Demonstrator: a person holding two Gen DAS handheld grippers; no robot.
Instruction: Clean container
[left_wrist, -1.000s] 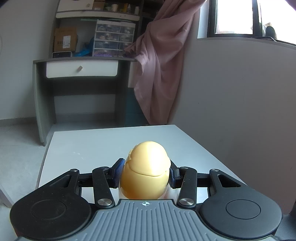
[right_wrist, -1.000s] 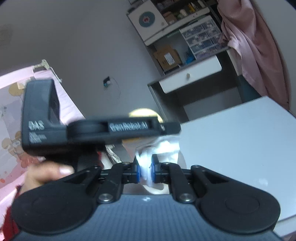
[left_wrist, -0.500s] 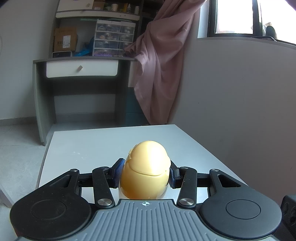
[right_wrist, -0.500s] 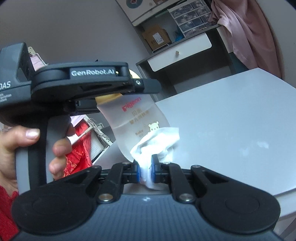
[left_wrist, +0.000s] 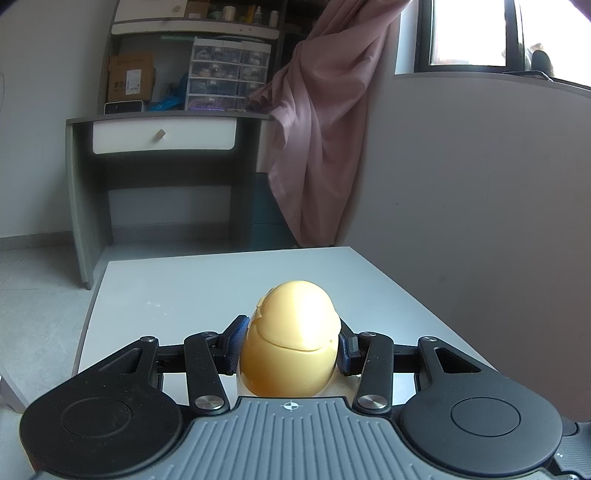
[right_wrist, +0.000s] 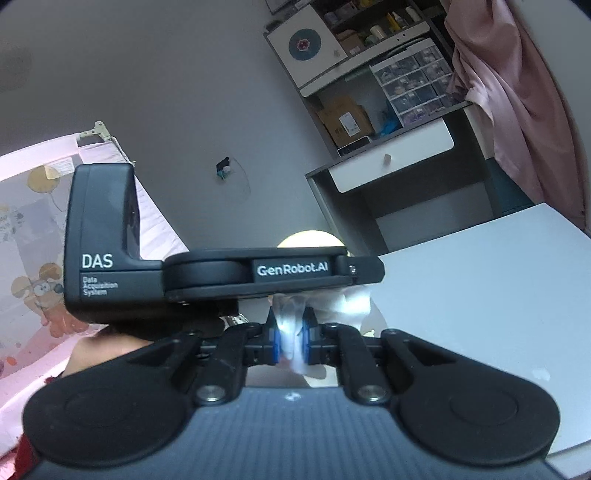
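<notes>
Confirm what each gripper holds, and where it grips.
Left gripper: yellow egg-shaped bottle cap, clamped at its sides. Right gripper: crumpled white wipe, pinched at one bunched end.

I see a smooth, shiny yellow plastic bottle cap (left_wrist: 291, 339). My right gripper (right_wrist: 291, 338) has matt black plastic arms and pinches a soft, crinkly white wipe (right_wrist: 325, 301). The table (left_wrist: 184, 295) looks smooth and matt. The curtain (left_wrist: 317, 140) is soft pink cloth.

Grey desk (left_wrist: 155, 122), pink curtain (left_wrist: 317, 122), bright window (left_wrist: 469, 33), white table (left_wrist: 184, 291).
</notes>
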